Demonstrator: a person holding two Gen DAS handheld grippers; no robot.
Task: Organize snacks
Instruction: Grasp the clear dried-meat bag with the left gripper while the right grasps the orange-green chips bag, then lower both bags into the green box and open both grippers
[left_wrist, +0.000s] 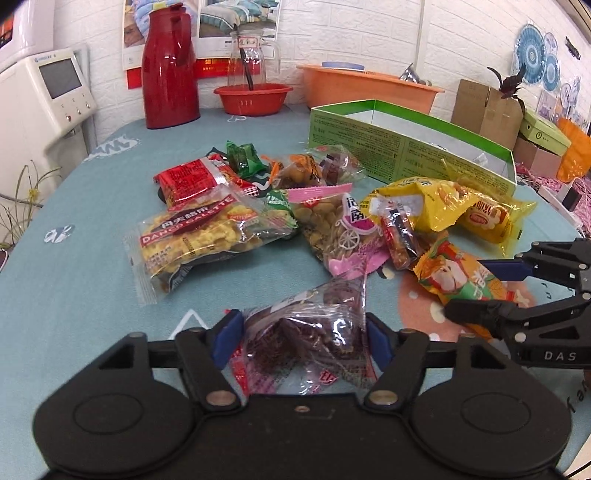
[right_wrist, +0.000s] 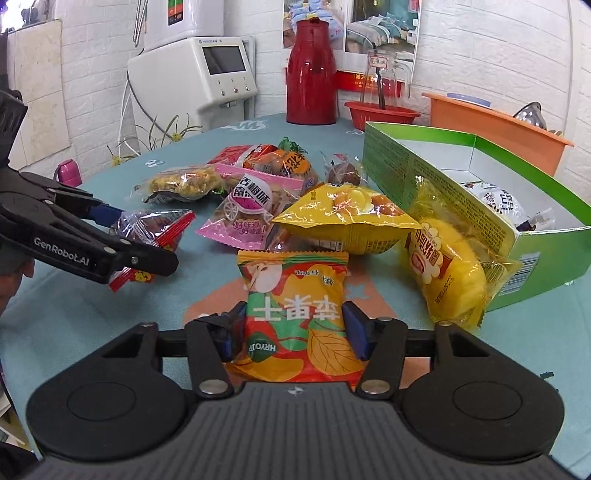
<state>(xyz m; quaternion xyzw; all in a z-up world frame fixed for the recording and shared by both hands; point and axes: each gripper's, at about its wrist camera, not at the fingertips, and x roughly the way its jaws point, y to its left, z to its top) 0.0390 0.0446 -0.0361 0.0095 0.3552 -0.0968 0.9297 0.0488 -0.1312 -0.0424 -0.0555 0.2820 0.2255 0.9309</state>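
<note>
**Now both tools straddle snack packets on the counter**

Left first: the left tool (left_wrist: 301, 338) has its blue pads on either side of a clear packet of dark red snacks (left_wrist: 314, 332), which lies on the teal counter (left_wrist: 74, 295); the pads sit right at its crinkled edges, and I cannot tell whether they press it. Ahead of that tool lies a loose heap of packets. Further right, the right tool (right_wrist: 293, 328) brackets an orange-and-green packet (right_wrist: 295, 314) flat on the counter, pads just beside its sides, grip likewise unclear. Ahead and right of this tool stands the open green box (right_wrist: 535, 258), a yellow packet (right_wrist: 447, 269) leaning against its wall.
</note>
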